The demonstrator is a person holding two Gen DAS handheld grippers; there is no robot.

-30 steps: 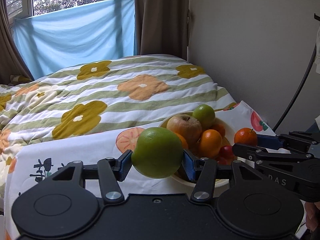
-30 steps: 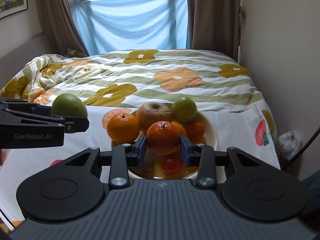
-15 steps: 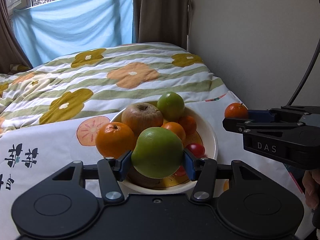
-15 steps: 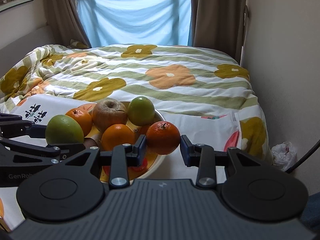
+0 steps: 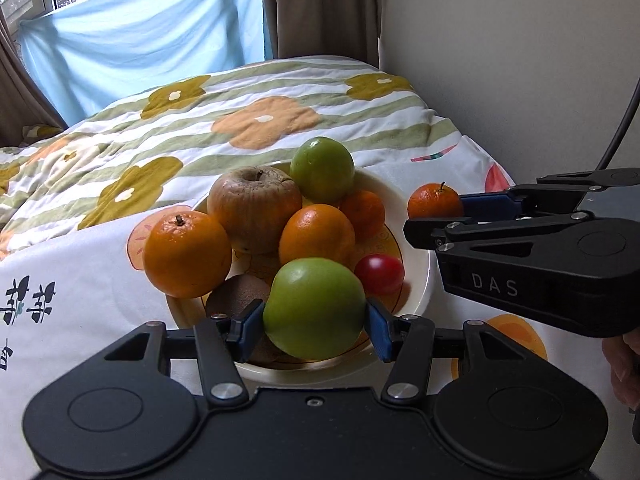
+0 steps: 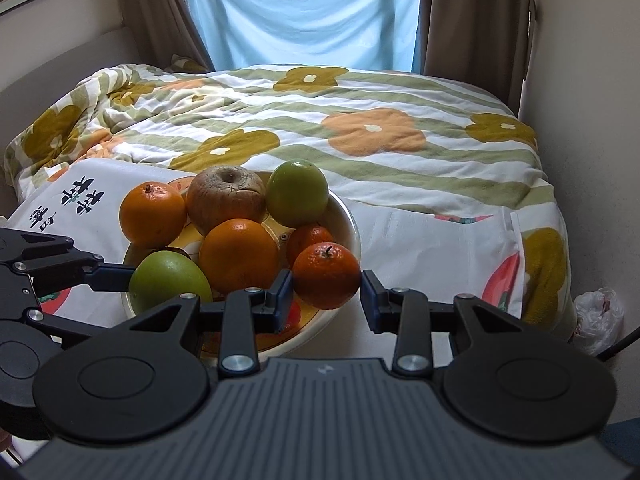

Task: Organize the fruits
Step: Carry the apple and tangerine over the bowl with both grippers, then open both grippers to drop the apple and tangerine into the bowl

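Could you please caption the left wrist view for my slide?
Left gripper opening around a green apple over the fruit bowl; right gripper holds a tangerine.

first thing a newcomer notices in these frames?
The piled fruit bowl on the white cloth at the foot of the bed. The left tool has a green apple between its opening jaws over the bowl's near edge. The right tool grips a small orange above the bowl's right rim.
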